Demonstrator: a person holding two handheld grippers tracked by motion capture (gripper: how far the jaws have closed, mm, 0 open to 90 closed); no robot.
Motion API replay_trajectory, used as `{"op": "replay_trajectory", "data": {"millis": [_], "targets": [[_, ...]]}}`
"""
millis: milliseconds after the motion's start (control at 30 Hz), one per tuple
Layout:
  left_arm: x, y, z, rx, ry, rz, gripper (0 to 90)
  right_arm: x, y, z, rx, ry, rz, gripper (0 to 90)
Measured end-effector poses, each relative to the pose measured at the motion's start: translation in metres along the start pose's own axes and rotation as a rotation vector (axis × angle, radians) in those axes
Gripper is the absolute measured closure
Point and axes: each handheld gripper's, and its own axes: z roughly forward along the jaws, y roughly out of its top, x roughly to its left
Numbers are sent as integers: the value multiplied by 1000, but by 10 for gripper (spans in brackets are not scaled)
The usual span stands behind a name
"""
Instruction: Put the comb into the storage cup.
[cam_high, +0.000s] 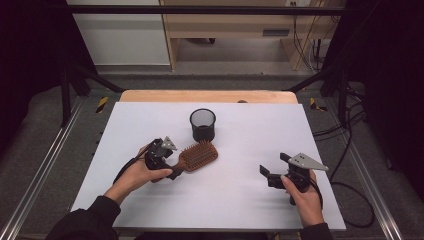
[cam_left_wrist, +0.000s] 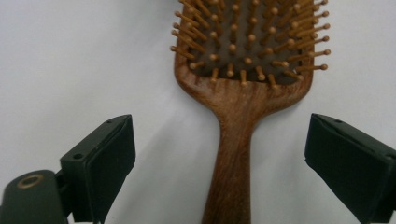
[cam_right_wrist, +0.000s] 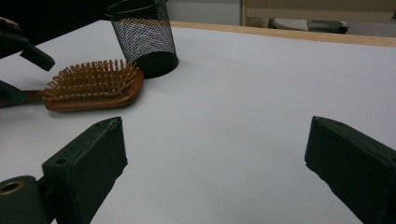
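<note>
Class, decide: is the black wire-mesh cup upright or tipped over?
Upright. The black wire-mesh cup stands on its base on the white table, open rim upward.

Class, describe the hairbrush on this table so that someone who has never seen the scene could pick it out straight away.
Start from the white table top and find the black mesh cup standing near its middle. Just in front of the cup lies the hairbrush, flat, bristles up, its handle between the open jaws of the left gripper. It is the one brown wooden thing there, with rows of wooden pins.
</note>
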Motion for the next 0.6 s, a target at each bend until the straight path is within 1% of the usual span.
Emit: {"op": "replay_trajectory", "data": {"millis": [33, 100, 167, 233, 267, 300, 333, 400, 433, 467, 533, 567, 600], "targets": [[-1, 1, 0, 11, 2, 15, 90, 0, 0, 0, -1, 0, -1, 55], [-2, 2, 1, 16, 5, 19, 103, 0, 0, 0, -1, 0, 0, 54], [-3, 2, 1, 21, 2, 22, 140, -1, 0, 0, -2, -2, 0, 55], [-3, 2, 1, 26, 0, 24, 219, 0, 0, 0, -2, -2, 0, 55], [-2, 2, 1, 30, -3, 24, 219, 0, 0, 0, -1, -2, 0, 55], [-2, 1, 2, 38, -7, 30, 310, 0, 0, 0, 1, 1, -1, 55], [-2, 1, 2, 38, -7, 30, 354, 0, 0, 0, 1, 1, -1, 55], [-1, 0, 2, 52, -6, 31, 398, 0, 0, 0, 0, 3, -1, 55], [-1, 0, 3, 57, -11, 36, 398, 0, 0, 0, 0, 3, -1, 55], [-1, 0, 4, 62, -18, 44, 470, 0, 0, 0, -1, 4, -2, 55], [-1, -1, 5, 68, -23, 48, 476, 0, 0, 0, -1, 4, -1, 55], [-1, -1, 5, 72, -29, 53, 518, 0, 0, 0, -1, 4, 0, 55], [-1, -1, 6, 78, -26, 54, 532, 0, 0, 0, 1, 5, 0, 54]]}}
